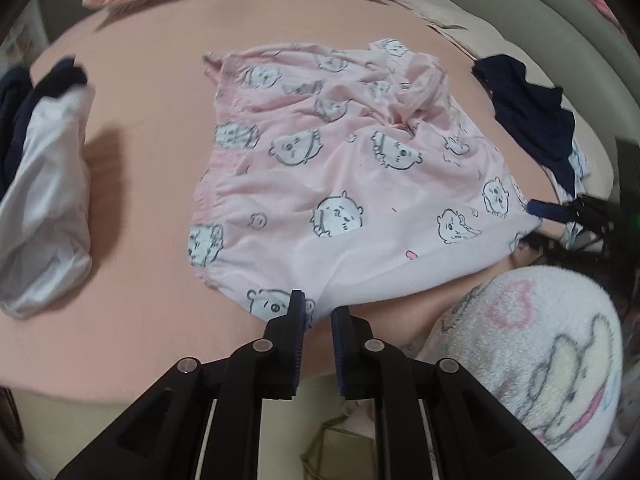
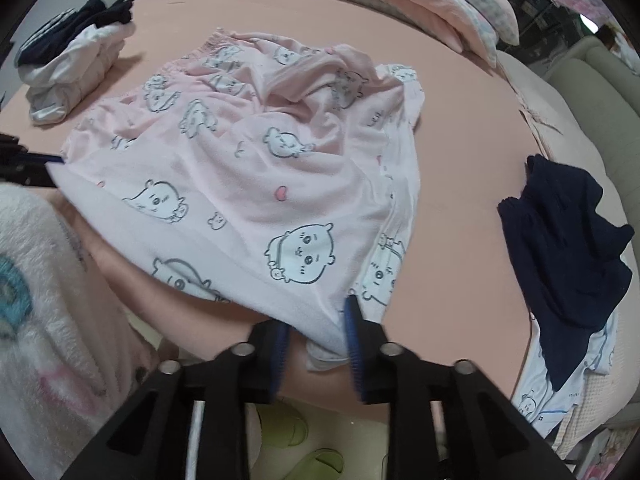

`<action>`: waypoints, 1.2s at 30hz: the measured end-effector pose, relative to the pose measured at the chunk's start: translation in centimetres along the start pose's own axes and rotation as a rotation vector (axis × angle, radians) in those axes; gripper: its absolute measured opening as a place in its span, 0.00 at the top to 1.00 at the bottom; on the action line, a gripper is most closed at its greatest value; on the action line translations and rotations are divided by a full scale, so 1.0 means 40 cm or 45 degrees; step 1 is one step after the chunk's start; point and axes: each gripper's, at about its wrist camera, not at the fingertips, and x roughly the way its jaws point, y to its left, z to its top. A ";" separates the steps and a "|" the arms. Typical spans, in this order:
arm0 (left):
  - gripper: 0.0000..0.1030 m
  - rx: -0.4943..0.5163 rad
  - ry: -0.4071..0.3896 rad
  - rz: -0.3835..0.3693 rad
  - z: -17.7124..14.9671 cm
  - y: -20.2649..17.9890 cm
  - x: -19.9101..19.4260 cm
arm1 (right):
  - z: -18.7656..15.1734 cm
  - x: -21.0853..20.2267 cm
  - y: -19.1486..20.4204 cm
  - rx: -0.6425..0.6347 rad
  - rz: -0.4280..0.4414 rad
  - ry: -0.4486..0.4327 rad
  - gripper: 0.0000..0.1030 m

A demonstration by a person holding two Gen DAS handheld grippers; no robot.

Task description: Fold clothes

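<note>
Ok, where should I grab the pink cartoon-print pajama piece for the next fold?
Take the pink pajama piece by its two near hem corners, coming from the bed's near edge. That hem lies fairly flat toward you; the far half is bunched. The left gripper and right gripper already sit at those corners.

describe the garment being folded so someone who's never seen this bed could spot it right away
On the peach-sheeted bed, look at the middle, just ahead of both grippers. The pink garment lies spread and rumpled there. Unlike the white and navy pile or the dark navy piece beside it, it is covered in outlined white cartoon animals.
</note>
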 end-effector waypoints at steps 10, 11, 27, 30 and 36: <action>0.51 -0.051 -0.076 -0.001 -0.018 0.019 -0.076 | -0.011 -0.064 -0.012 0.043 -0.103 -0.041 0.46; 0.51 -0.066 -0.085 0.006 -0.019 0.026 -0.083 | -0.011 -0.073 -0.024 0.073 -0.101 -0.050 0.46; 0.50 -0.138 -0.113 0.089 0.018 0.064 -0.097 | -0.038 -0.099 -0.185 0.491 0.002 -0.114 0.39; 0.50 -0.151 -0.092 0.082 0.016 0.070 -0.081 | -0.061 -0.079 -0.186 0.500 0.011 -0.092 0.39; 0.50 -0.186 -0.050 0.162 -0.002 0.092 -0.036 | -0.111 -0.049 -0.186 0.570 0.061 -0.083 0.39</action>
